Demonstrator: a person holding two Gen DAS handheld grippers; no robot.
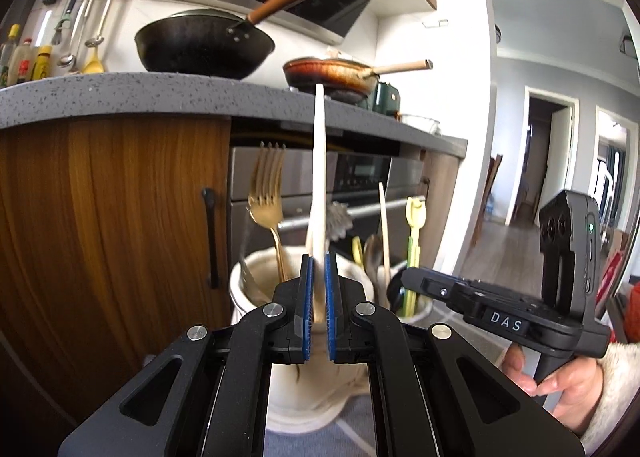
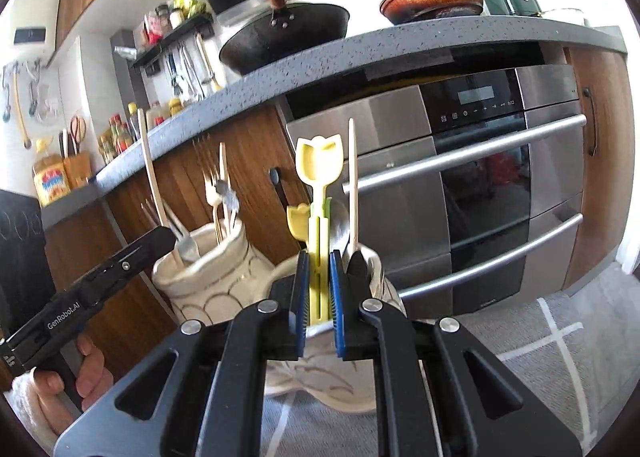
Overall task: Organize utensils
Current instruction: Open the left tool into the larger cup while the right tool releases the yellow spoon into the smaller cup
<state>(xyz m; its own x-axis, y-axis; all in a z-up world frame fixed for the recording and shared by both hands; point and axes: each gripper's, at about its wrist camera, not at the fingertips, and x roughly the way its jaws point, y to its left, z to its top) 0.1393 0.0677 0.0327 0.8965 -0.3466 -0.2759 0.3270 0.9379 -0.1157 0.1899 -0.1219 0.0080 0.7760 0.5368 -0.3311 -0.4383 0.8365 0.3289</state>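
My left gripper [image 1: 319, 261] is shut on a long cream-white utensil [image 1: 320, 161] that stands upright over a cream ceramic holder [image 1: 256, 277]. Gold forks [image 1: 266, 193] lean in that holder. My right gripper [image 2: 319, 257] is shut on a yellow-green tulip-shaped utensil [image 2: 320, 161], held upright at the rim of a second cream holder [image 2: 384, 281]. A thin wooden stick [image 2: 352, 177] and a smaller yellow tulip piece [image 2: 298, 223] stand there too. In the right wrist view the left gripper [image 2: 164, 237] reaches over the first holder [image 2: 216, 269]. What is inside the second holder is mostly hidden.
Both holders stand on a grey rug [image 2: 540, 357] in front of a steel oven [image 2: 480, 185] and a wooden cabinet door [image 1: 100, 217]. Above runs a grey speckled counter [image 1: 120, 93] with a black wok [image 1: 204, 45] and a brown pan [image 1: 332, 75]. A hand [image 1: 560, 381] holds the right gripper.
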